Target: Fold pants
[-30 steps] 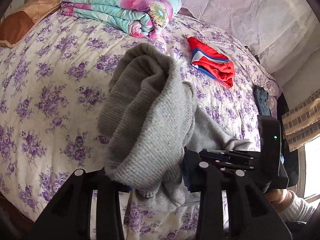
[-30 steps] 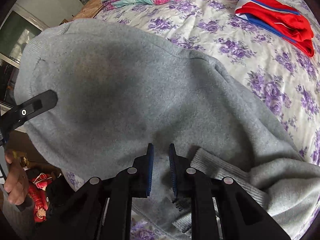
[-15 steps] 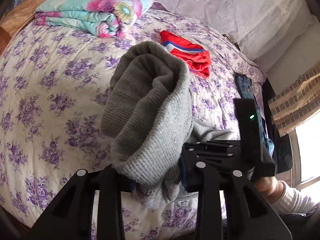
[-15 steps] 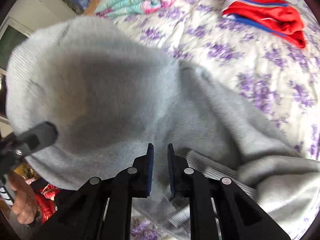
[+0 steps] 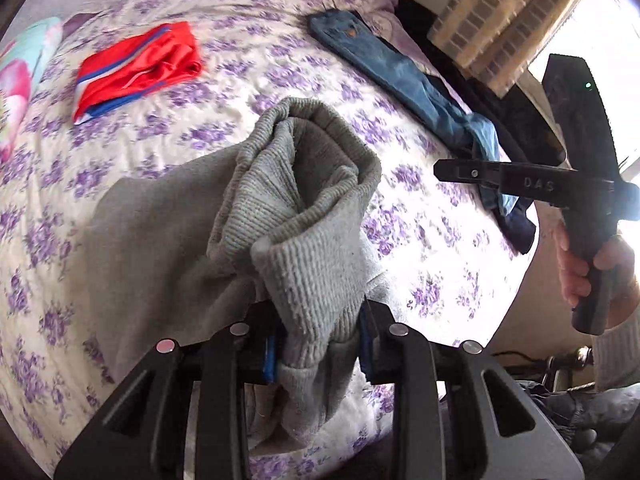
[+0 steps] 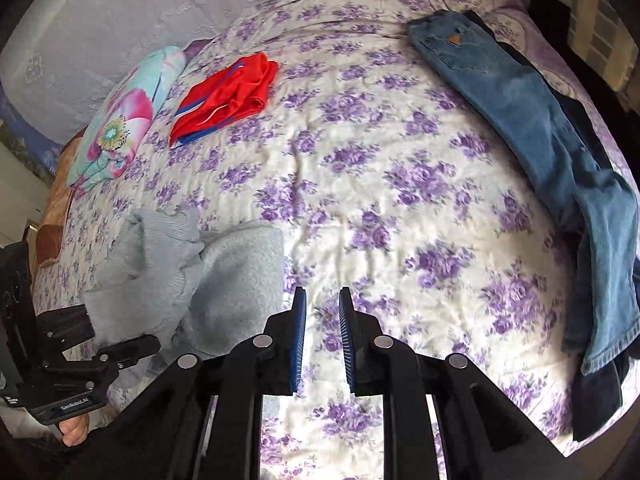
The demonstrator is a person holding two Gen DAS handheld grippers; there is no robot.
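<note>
Grey knit pants point(image 5: 296, 216) are bunched up in my left gripper point(image 5: 320, 344), which is shut on their ribbed edge near the bed's front edge. The rest of the pants lies on the floral bedspread point(image 5: 248, 92) to the left. In the right wrist view the grey pants point(image 6: 200, 268) lie at the lower left, with the left gripper point(image 6: 120, 354) on them. My right gripper point(image 6: 322, 340) is slightly open and empty, above bare bedspread point(image 6: 360, 184) to the right of the pants. It also shows in the left wrist view point(image 5: 456, 172), held off to the right.
Folded red shorts point(image 6: 228, 96) lie at the far side of the bed. Blue jeans point(image 6: 540, 152) on a dark garment point(image 6: 596, 396) stretch along the right edge. A folded floral quilt point(image 6: 120, 120) sits far left. A window point(image 5: 592, 28) is at the right.
My right gripper has let go of the grey pants and moved off to the right. The pants dropped from a raised spread onto the bed. My left gripper swung right, still gripping them.
</note>
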